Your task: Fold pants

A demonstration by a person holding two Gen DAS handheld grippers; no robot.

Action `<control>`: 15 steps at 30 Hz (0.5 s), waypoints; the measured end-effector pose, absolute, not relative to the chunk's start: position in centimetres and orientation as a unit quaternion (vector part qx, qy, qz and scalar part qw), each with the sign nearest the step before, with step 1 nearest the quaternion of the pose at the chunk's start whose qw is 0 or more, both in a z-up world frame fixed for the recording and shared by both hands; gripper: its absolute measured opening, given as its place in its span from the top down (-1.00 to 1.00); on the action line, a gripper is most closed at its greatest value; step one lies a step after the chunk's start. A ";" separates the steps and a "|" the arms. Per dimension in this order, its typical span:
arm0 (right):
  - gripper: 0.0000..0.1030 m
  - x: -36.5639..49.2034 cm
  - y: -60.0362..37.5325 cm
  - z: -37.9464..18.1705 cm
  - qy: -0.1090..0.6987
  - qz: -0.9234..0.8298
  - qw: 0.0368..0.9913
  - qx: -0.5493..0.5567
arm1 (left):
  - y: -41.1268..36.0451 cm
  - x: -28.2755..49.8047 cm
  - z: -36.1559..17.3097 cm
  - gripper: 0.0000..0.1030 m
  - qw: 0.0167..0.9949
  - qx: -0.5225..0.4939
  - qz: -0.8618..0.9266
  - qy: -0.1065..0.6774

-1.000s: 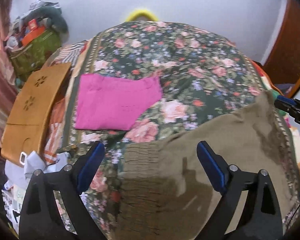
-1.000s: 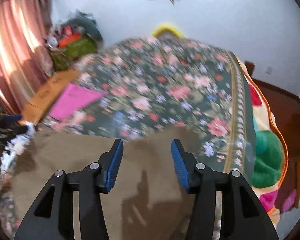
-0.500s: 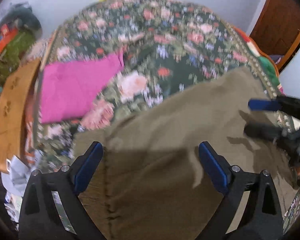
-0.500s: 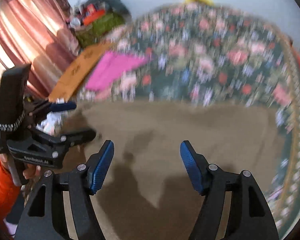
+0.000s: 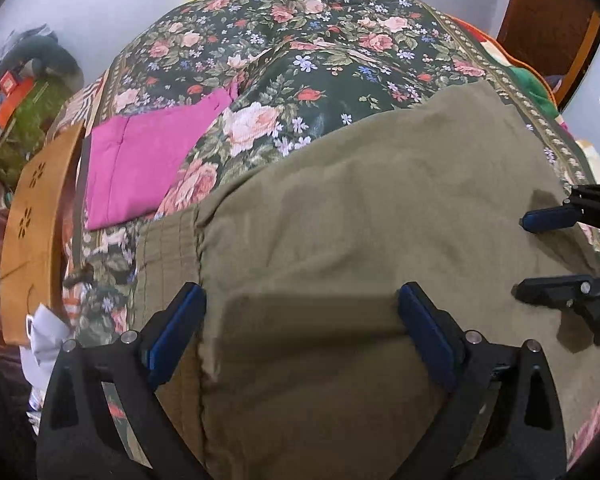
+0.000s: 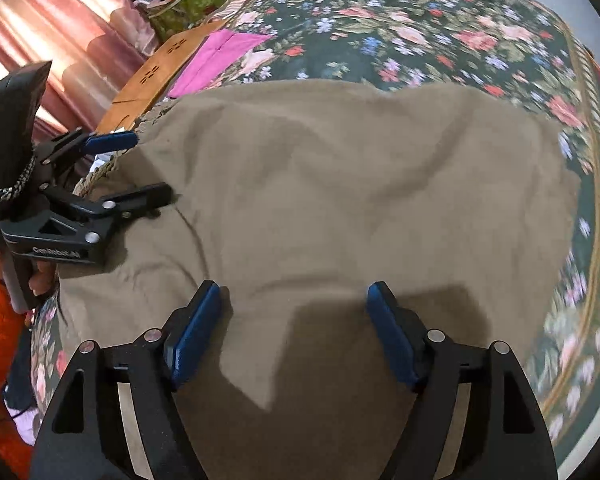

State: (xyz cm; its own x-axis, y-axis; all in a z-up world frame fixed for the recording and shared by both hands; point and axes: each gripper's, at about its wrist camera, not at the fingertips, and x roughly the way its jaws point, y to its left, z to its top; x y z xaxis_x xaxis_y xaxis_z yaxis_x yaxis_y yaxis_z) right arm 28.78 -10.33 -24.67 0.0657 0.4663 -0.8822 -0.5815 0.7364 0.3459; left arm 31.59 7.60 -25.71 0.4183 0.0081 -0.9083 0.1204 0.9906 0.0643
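Note:
Olive-brown pants point(image 5: 364, 208) lie spread flat on the floral bed; they also fill the right wrist view point(image 6: 340, 184). Their gathered waistband point(image 5: 166, 248) is at the left end. My left gripper point(image 5: 300, 332) is open, low over the pants near the waistband; it also shows at the left of the right wrist view point(image 6: 140, 168). My right gripper point(image 6: 294, 328) is open, low over the near edge of the pants; it also shows at the right of the left wrist view point(image 5: 540, 256). Neither holds cloth.
A folded pink garment point(image 5: 148, 160) lies on the floral bedspread point(image 5: 320, 52) beyond the waistband. A wooden board point(image 5: 32, 232) leans at the bed's left side. Clutter point(image 5: 16, 92) sits by the wall, curtains point(image 6: 60, 40) to the left, a wooden door point(image 5: 548, 12) at the right.
Both grippers have dropped lower and tilted down over the pants. The right gripper has swung left, bringing the left gripper into its view. Both have stayed open.

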 end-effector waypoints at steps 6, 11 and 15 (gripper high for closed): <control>-0.41 26.5 -12.7 -23.4 0.577 0.346 0.739 -0.036 | 7.6 28.5 -25.3 -0.92 0.841 0.072 -0.026 0.535; -0.44 24.0 -14.5 -22.6 0.571 0.334 0.749 -0.029 | 8.4 26.6 -24.8 -0.92 0.844 0.047 -0.017 0.534; -0.44 22.3 -15.9 -22.3 0.566 0.319 0.760 -0.022 | 8.6 24.9 -24.4 -0.92 0.847 0.043 -0.010 0.530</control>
State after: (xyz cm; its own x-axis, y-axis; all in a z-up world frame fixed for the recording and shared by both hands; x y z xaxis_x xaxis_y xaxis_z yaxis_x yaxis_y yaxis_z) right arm 22.35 -15.88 -22.33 0.1551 0.4596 -0.8745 -0.5093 0.7957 0.3279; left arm 24.95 8.60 -24.43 0.4377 0.0287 -0.8987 0.0623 0.9961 0.0622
